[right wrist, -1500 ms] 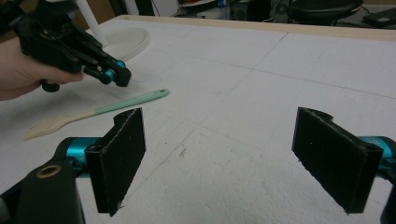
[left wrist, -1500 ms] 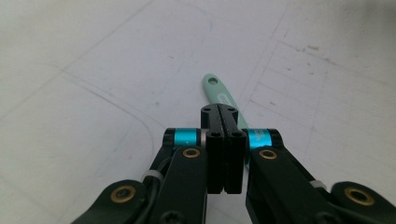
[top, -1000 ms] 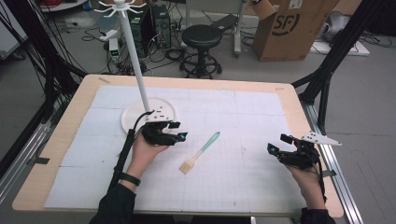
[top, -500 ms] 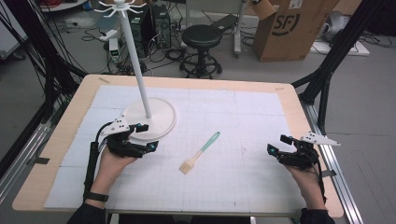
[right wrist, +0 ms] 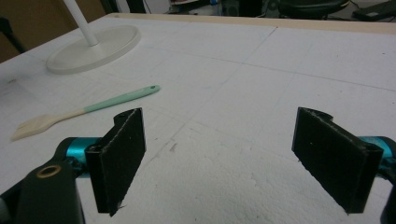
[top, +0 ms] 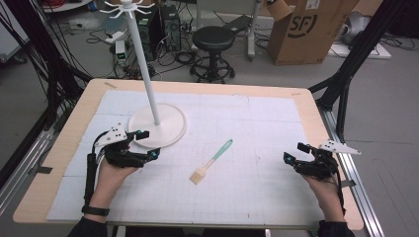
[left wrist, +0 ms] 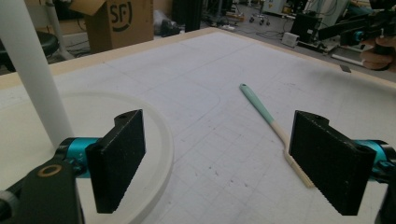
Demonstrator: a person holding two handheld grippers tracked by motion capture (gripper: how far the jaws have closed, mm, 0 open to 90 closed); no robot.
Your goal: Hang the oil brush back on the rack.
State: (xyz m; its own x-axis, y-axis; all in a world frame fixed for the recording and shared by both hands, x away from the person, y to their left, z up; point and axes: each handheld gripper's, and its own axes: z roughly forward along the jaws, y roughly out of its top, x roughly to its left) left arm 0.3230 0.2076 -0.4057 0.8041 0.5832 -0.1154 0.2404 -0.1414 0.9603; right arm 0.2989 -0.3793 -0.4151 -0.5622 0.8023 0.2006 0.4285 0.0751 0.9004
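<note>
My right jaw hides brush bristles at 4 o'clock, left gripper view; stand pole cut off at 11 o'clock.

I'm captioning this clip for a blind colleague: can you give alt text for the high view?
A pastry brush lies mid-table between two hand-held grippers, both open and empty. The left gripper sits at the rim of a white stand's round base; the right gripper rests near the table's right edge.

A black stool and cardboard box stand on grey floor.
</note>
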